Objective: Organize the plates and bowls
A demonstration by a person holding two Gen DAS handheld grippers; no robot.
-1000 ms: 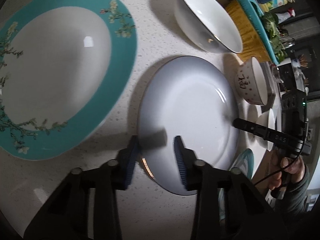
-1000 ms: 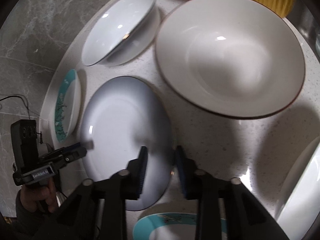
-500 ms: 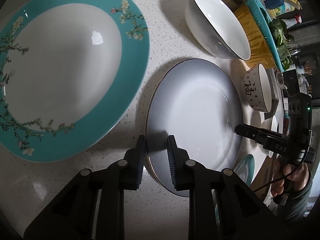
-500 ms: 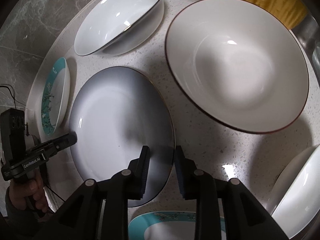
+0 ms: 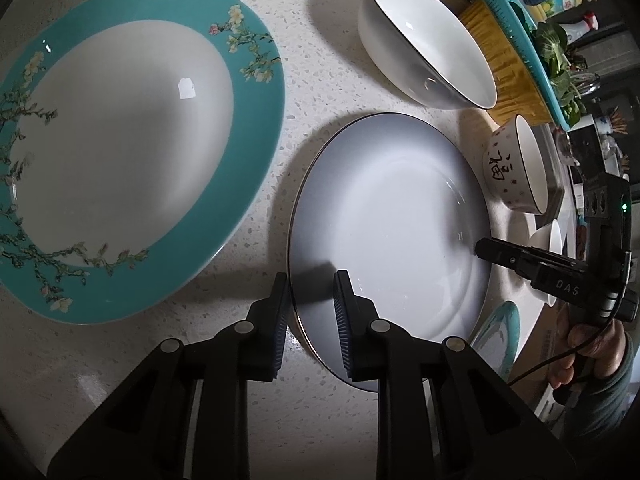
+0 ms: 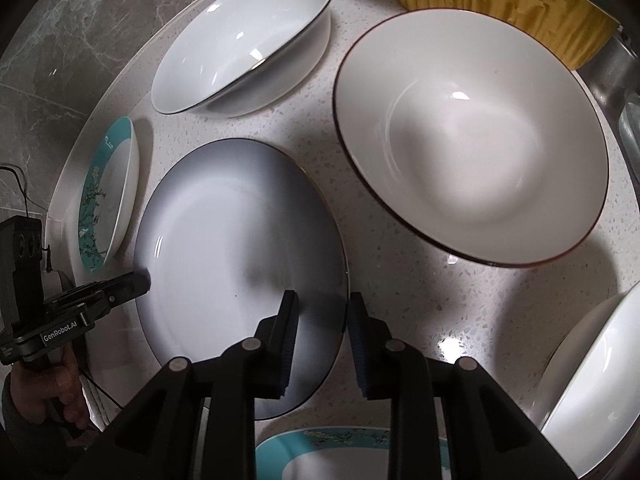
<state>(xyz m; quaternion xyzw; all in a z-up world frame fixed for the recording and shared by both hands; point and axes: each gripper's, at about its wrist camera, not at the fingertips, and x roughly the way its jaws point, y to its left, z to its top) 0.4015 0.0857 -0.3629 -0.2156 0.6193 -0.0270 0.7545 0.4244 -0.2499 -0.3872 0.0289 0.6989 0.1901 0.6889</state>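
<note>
Grey-rimmed and shallow, the plate lies flat on the speckled counter, out from its curved edge. We see both grippers at opposite sides of its rim. Our left gripper straddles the rim with narrow jaws; they have just been closing, and we cannot tell whether the pads press it. Our right gripper also straddles the rim, jaws narrow, contact unclear. A teal plate lies just beside the grey one. A white bowl and a tilted bowl sit beyond it.
</note>
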